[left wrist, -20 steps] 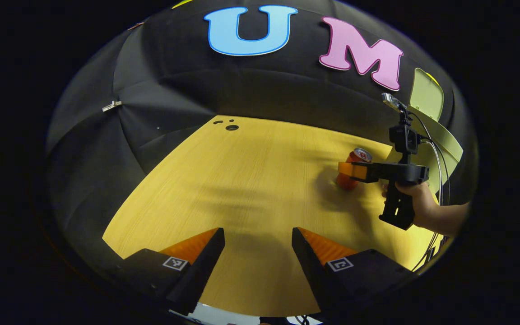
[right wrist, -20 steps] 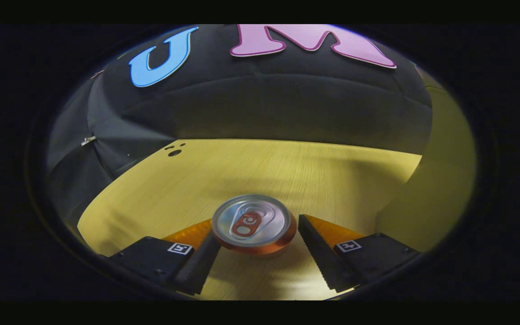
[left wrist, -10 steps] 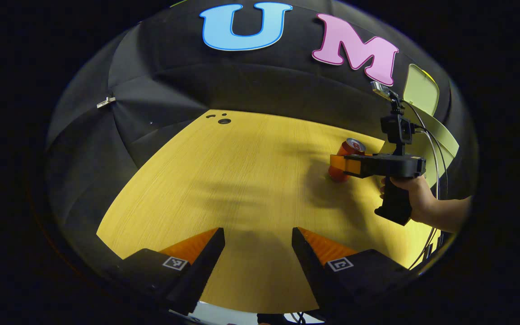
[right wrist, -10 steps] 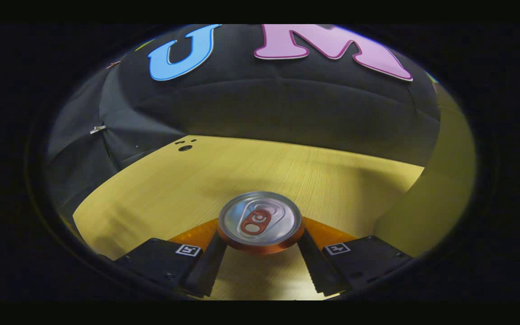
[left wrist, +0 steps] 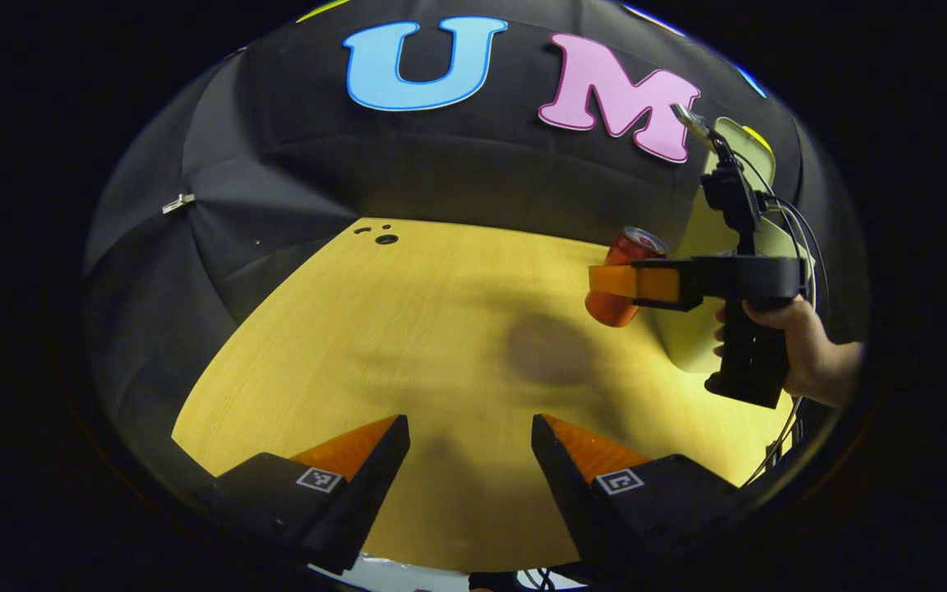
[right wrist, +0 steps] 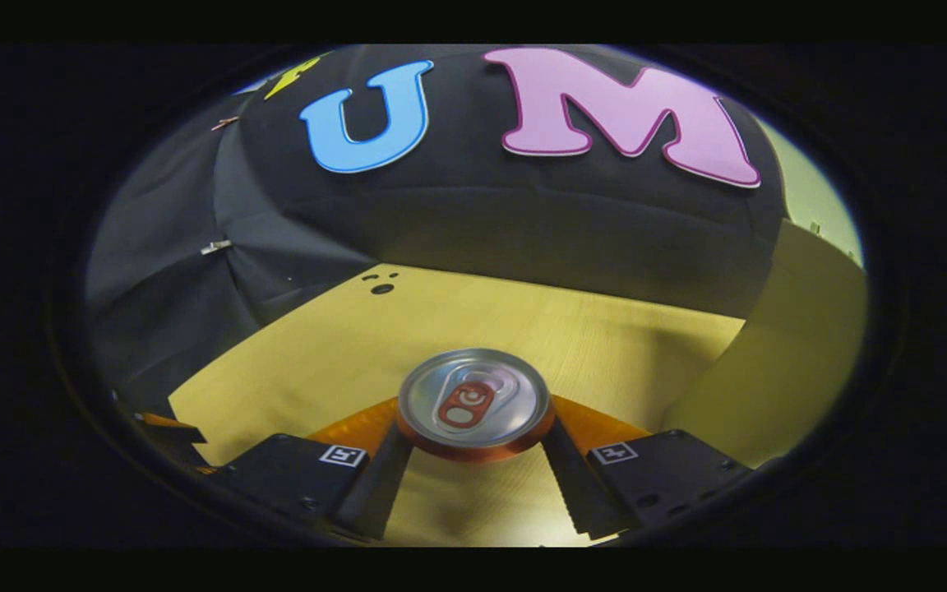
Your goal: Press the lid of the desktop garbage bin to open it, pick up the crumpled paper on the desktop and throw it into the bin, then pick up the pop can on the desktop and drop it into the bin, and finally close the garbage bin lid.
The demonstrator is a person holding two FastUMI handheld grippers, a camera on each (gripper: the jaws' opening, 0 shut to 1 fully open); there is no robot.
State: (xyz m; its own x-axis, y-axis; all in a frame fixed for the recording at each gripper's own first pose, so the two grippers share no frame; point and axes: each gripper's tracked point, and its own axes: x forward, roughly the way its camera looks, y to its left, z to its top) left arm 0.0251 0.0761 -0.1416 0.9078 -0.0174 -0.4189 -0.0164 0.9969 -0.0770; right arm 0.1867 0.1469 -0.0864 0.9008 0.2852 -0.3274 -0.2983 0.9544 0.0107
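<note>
The pop can (right wrist: 473,403) sits clamped between the right gripper (right wrist: 473,460) fingers, lifted clear of the counter (left wrist: 408,329), with the garbage bin (right wrist: 778,362) at 3 o'clock. Its lid (left wrist: 757,144) stands raised. No crumpled paper on the counter; likely binned, the inside being hidden. Dropping and closing remain. The left gripper (left wrist: 470,460) fingers stand apart, idle.

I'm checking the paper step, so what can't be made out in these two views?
- Bin inside, left gripper view: hidden behind its wall and the right tongs, so paper inside can't be confirmed.
- Bin lid: partly behind the camera mast.
- Pop can sides, right gripper view: mostly hidden below its top.
</note>
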